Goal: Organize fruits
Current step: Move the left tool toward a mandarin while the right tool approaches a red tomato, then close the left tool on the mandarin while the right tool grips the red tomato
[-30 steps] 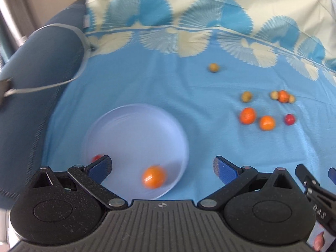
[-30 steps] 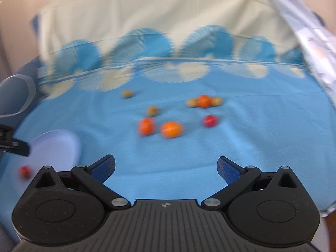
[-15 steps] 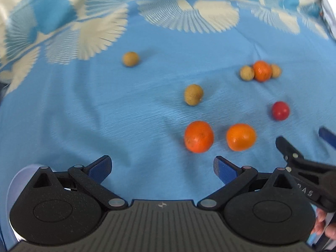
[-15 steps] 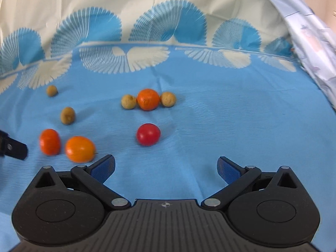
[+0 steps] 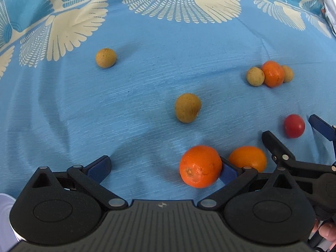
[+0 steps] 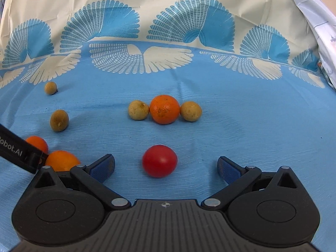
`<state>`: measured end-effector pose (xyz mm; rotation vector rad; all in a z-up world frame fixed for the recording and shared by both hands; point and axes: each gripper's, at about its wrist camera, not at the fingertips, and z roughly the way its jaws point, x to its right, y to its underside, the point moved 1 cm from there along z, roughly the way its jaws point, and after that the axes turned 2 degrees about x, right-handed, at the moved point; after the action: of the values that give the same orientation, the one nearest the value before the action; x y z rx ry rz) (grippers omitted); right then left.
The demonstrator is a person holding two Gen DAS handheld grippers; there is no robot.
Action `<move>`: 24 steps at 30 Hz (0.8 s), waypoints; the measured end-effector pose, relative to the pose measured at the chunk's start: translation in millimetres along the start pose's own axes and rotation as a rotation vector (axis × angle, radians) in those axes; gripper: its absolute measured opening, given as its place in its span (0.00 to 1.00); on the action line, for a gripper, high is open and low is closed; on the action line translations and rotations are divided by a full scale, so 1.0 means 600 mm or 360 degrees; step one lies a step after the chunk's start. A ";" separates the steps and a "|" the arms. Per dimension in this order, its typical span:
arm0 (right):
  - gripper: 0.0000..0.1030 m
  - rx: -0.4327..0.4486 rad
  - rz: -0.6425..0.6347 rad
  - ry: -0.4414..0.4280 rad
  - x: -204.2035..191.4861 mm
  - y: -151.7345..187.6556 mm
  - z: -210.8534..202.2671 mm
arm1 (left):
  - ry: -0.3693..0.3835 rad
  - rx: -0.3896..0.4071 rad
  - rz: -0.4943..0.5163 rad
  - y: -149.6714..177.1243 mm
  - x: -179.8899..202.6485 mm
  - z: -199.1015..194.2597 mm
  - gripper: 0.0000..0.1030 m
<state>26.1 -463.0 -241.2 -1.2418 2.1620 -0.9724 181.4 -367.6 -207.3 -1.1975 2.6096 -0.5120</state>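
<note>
My left gripper point(image 5: 161, 168) is open over the blue cloth. An orange point(image 5: 200, 166) lies between its fingers, against the right pad. A second orange point(image 5: 247, 158) lies just right of that finger. My right gripper point(image 6: 166, 166) is open, and a red tomato point(image 6: 159, 160) sits between its fingertips. The tomato also shows in the left wrist view point(image 5: 294, 126), beside the right gripper's fingers point(image 5: 275, 145). A third orange point(image 6: 164, 109) lies further back between two tan longans point(image 6: 137, 110) point(image 6: 190, 111).
Two more longans point(image 5: 188, 107) point(image 5: 105, 57) lie loose on the cloth point(image 5: 147, 42). A sliver of the pale plate point(image 5: 5, 216) shows at the left wrist view's lower left. A white patterned sheet point(image 6: 315, 21) hangs at the far right.
Both grippers have moved forward and down toward the fruit. The left now straddles an orange and the right straddles the tomato. The plate has slid almost out of view.
</note>
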 end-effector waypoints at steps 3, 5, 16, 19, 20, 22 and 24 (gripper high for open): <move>0.99 0.0003 0.0000 -0.0001 0.000 0.000 -0.001 | -0.0006 0.0030 -0.0027 0.000 -0.001 -0.004 0.99; 0.86 0.0021 -0.0004 -0.0022 0.001 -0.002 -0.008 | 0.0057 0.0115 -0.0025 0.005 0.001 -0.020 0.72; 0.31 0.0138 0.0062 0.0039 0.021 -0.009 -0.029 | 0.0137 0.0155 -0.0014 0.027 0.012 -0.065 0.35; 0.31 0.0148 0.0109 0.0083 0.031 -0.012 -0.032 | 0.0108 0.0173 -0.0040 0.039 0.005 -0.096 0.35; 0.31 0.0135 0.0123 0.0094 0.035 -0.013 -0.031 | 0.0099 0.0176 -0.0055 0.042 0.001 -0.107 0.35; 0.31 0.0116 0.0151 0.0123 0.040 -0.014 -0.036 | 0.0084 0.0183 -0.0090 0.051 -0.008 -0.136 0.35; 0.31 0.0098 0.0189 0.0123 0.045 -0.016 -0.047 | 0.0052 0.0191 -0.0120 0.063 -0.017 -0.169 0.35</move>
<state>-1.1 -479.7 -216.9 -1.0504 2.2192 -1.0444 127.3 -314.8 -129.2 -1.2621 2.5281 -0.6976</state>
